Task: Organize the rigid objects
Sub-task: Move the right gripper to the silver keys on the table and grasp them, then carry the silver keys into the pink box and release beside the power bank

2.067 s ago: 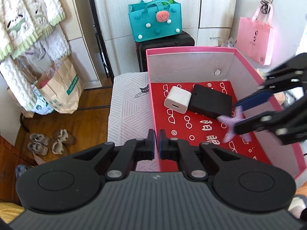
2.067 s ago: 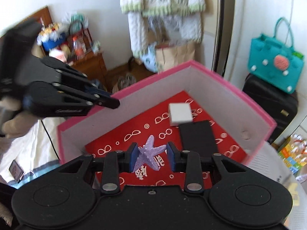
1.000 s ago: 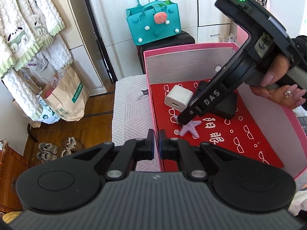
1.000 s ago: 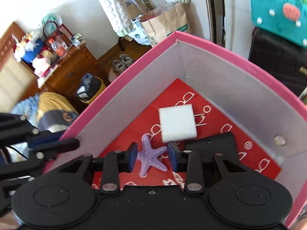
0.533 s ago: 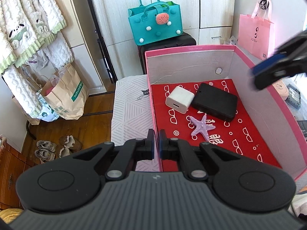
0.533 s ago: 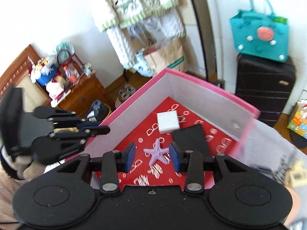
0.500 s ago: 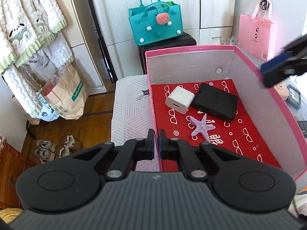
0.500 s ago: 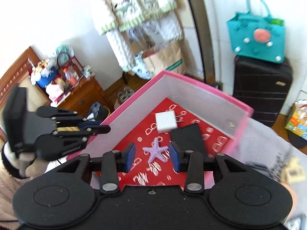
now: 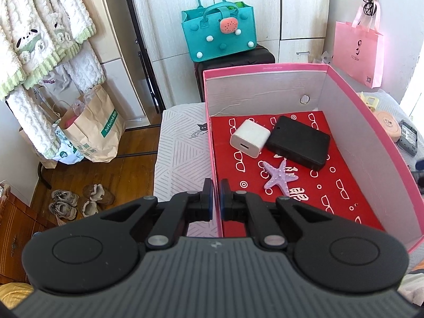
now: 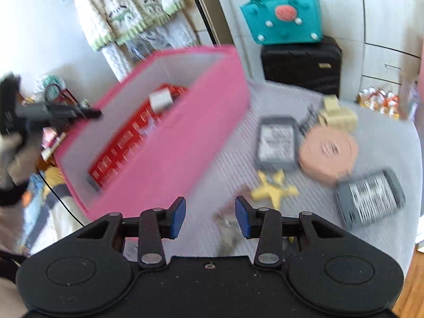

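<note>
We see a pink box (image 9: 365, 122) with a red floor printed in white glasses, a white charger (image 9: 249, 138), a black case (image 9: 298, 142), a lilac starfish (image 9: 279, 178), a yellow starfish (image 10: 274, 190) and a teal bag (image 9: 218, 33).

sunlit room, wooden floor (image 9: 127, 156), white wardrobe (image 9: 164, 13).

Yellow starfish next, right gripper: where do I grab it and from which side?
Come straight down with the right gripper, open and empty. The yellow starfish looks to lie flat on the bed cover, so I'd close the fingers across its narrower center between arms. The grey pack crowds its far side; blur hides finer detail.
</note>
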